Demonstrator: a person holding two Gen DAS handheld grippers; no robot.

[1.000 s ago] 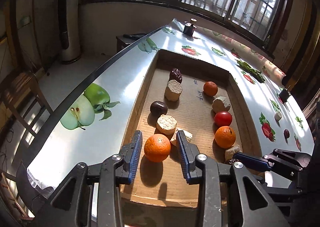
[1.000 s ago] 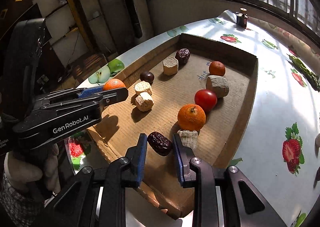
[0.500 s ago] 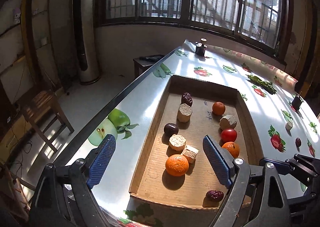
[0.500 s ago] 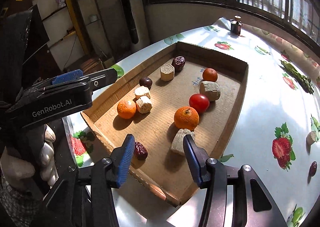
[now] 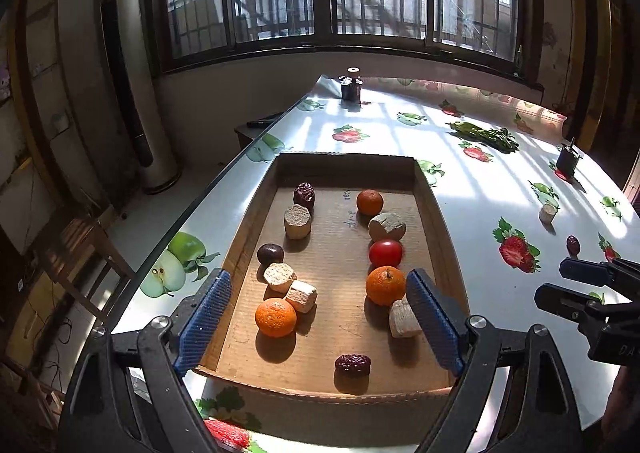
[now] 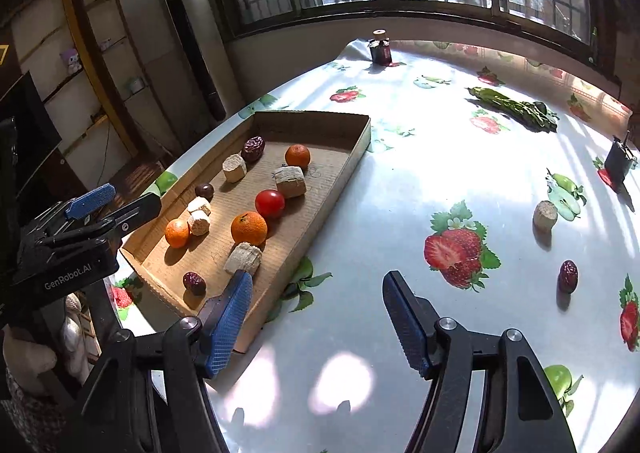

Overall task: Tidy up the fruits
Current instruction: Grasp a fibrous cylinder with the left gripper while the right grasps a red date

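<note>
Bare flowered tablecloth (image 6: 400,181) ahead of the right gripper (image 6: 316,319); shallow brown cardboard tray (image 6: 356,145) walling its left, wrinkled dark date (image 6: 568,275) off right.

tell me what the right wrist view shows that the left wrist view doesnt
Only the right wrist view: a gloved hand holding the left gripper, and a shelf with a small plush toy. Only the left wrist view: wooden chairs on the floor beside the table. Both: the cardboard tray of fruit, and on the tablecloth a loose date, a beige block and green vegetables. Both grippers are open and empty; the right gripper has just been opening.
</note>
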